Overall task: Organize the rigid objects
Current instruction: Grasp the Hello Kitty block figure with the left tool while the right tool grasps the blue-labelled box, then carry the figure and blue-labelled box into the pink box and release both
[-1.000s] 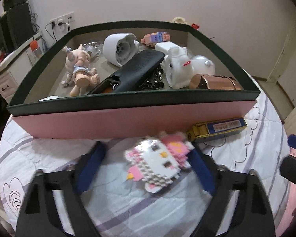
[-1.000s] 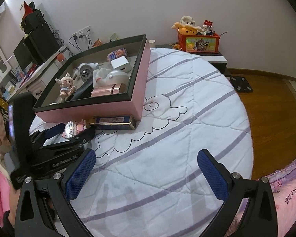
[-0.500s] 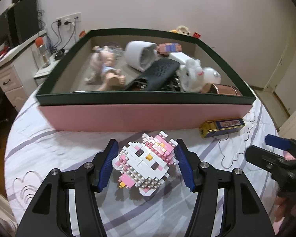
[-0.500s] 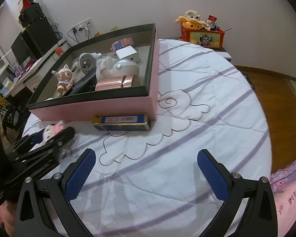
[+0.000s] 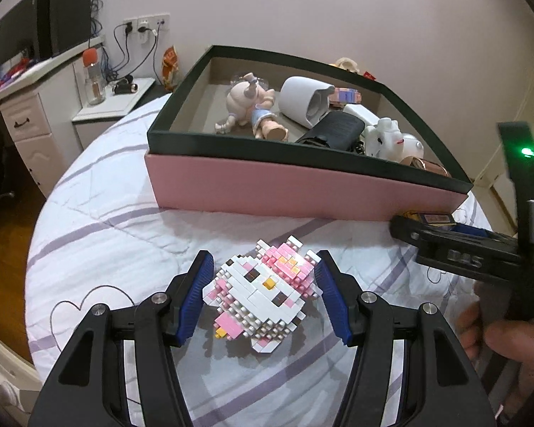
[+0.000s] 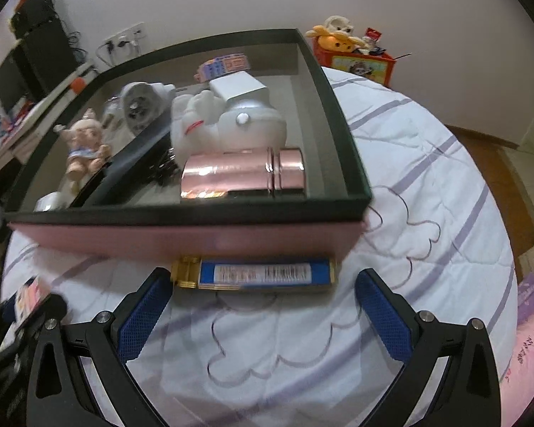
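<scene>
The left gripper [image 5: 261,286] is clamped on the pink and white brick cat figure [image 5: 263,288], which sits on the striped quilt [image 5: 131,235] near the pink box [image 5: 302,192]. The right gripper [image 6: 263,306] stands wide apart, its blue pads either side of the blue and gold case [image 6: 256,273], seemingly not touching it, though motion blur makes that unsure. The case lies against the near wall of the box, which holds a copper cylinder [image 6: 242,174] and a doll [image 6: 85,142]
</scene>
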Available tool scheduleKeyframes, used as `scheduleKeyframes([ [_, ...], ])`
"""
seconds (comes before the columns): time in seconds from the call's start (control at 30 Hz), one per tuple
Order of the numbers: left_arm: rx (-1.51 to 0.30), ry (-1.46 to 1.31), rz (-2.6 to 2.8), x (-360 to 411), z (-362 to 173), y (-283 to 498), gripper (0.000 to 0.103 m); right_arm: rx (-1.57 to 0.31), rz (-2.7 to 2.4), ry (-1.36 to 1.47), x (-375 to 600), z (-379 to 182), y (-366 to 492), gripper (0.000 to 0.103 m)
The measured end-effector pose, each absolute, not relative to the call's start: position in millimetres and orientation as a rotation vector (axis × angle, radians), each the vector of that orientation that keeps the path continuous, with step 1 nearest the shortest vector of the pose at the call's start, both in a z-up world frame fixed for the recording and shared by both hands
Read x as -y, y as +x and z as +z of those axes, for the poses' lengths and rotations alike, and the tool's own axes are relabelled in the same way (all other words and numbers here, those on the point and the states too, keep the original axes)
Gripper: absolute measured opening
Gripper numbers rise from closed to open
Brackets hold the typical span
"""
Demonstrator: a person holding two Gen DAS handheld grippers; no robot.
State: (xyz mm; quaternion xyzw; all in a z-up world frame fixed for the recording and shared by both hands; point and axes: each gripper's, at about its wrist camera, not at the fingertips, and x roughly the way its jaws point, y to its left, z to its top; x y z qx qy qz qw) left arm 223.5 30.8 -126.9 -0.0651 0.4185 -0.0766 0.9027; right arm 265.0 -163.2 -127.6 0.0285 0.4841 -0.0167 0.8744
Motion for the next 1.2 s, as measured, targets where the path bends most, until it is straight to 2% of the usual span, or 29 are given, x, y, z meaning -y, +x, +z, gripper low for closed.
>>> scheduleKeyframes([
  [0.13,-0.856,-0.154,-0.169,-32,-130,223,0.060,-0.986,-0.052,0.033,158,-130,261,0.103],
  [0.33,-0.849,-0.182,-0.182,-37,-130,220,0.060,-0.954,-0.027,0.038,163,-125,245,0.082],
  [0.77,-0.830,-0.161,-0.165,-43,-112,200,0.060,-0.911,0.078,0.105,181,-90,197,0.082],
  [0.93,-0.759,-0.149,-0.176,-50,-70,203,0.060,-0.834,0.130,0.110,184,-47,196,0.082],
  [1.2,-0.646,-0.084,-0.202,-49,1,245,0.060,-0.716,0.198,0.030,171,22,243,0.082],
])
